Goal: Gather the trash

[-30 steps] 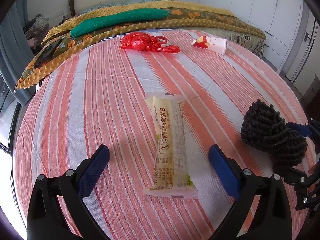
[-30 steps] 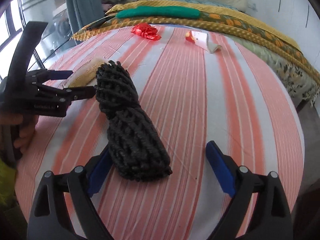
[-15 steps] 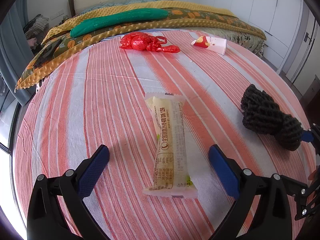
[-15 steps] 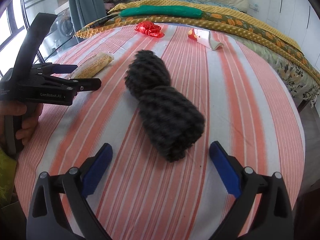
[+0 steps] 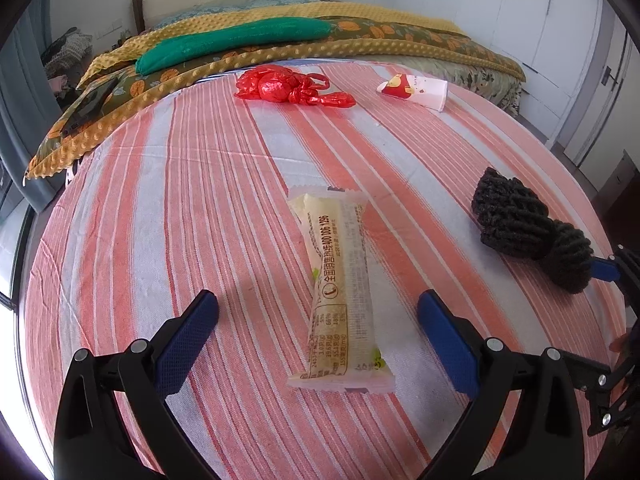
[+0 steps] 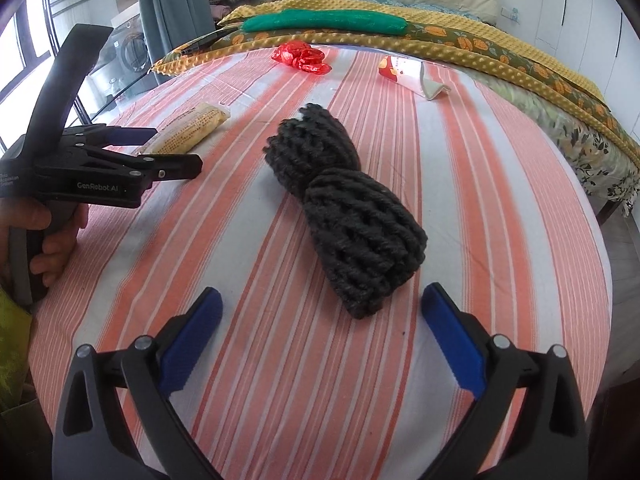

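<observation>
A long pale-yellow snack wrapper [image 5: 344, 280] lies on the striped bed sheet [image 5: 160, 220], its near half between the fingers of my left gripper [image 5: 316, 300], which stands open and touches nothing. A black knitted bundle [image 6: 344, 208] rests on the sheet just ahead of my right gripper [image 6: 322, 294], also wide open, pads clear of it. The same bundle [image 5: 524, 224] shows at the right of the left wrist view. Farther back lie a crumpled red plastic bag [image 5: 288, 88] and a tipped paper cup [image 5: 416, 90].
A yellow dotted blanket [image 5: 360, 48] with a green cushion [image 5: 232, 40] crosses the head of the bed. A hand [image 6: 44, 236] holds the left gripper [image 6: 168, 152] at the left of the right wrist view. The bed's edge falls away at right, toward white wardrobe doors [image 5: 560, 20].
The black bundle left the right gripper's jaws and now lies flat on the sheet, farther ahead. The right jaws widened. The left gripper and the wrapper stayed put.
</observation>
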Available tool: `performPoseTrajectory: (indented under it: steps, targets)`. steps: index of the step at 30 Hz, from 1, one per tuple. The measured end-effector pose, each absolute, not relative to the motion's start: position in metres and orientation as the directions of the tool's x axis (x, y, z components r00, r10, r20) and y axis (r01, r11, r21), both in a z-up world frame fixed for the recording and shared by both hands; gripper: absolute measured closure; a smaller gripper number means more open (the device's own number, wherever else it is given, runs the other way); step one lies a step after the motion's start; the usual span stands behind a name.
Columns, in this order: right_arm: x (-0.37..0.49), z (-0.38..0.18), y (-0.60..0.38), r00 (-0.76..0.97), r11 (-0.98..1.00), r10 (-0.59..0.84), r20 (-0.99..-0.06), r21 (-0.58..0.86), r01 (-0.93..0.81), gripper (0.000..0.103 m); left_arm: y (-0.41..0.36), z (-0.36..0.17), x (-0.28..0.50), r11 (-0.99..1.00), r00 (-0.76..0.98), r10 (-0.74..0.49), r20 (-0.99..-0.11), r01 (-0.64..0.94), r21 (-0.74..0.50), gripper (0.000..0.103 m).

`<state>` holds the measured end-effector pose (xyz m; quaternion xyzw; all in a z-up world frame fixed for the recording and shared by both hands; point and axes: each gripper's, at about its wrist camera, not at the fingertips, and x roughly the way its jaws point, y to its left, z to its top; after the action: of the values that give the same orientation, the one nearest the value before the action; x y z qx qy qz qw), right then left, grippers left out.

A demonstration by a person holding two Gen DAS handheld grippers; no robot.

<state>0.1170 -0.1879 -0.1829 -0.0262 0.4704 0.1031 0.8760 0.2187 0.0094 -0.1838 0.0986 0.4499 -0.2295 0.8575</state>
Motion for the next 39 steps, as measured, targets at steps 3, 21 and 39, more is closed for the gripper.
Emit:
performPoseTrajectory:
  steps: [3,21,39]
  targets:
    - [0.117,-0.177,-0.195,0.490,0.970,0.174,-0.854,0.063,-0.235,0.006,0.026,-0.180,0.216,0.841,0.449,-0.379,-0.809,0.532,-0.098,0.005]
    - [0.207,-0.164,-0.167,0.268,0.925,0.131,-0.954,0.020,-0.380,0.064,0.005,-0.169,0.236,0.842,0.430,-0.310,-0.848,0.538,-0.035,0.041]
    - [0.122,-0.101,-0.277,0.454,0.946,0.323,-0.831,0.293,-0.136,0.065,-0.032,-0.124,0.165,0.780,0.413,-0.460,-0.786,0.611,-0.135,0.086]
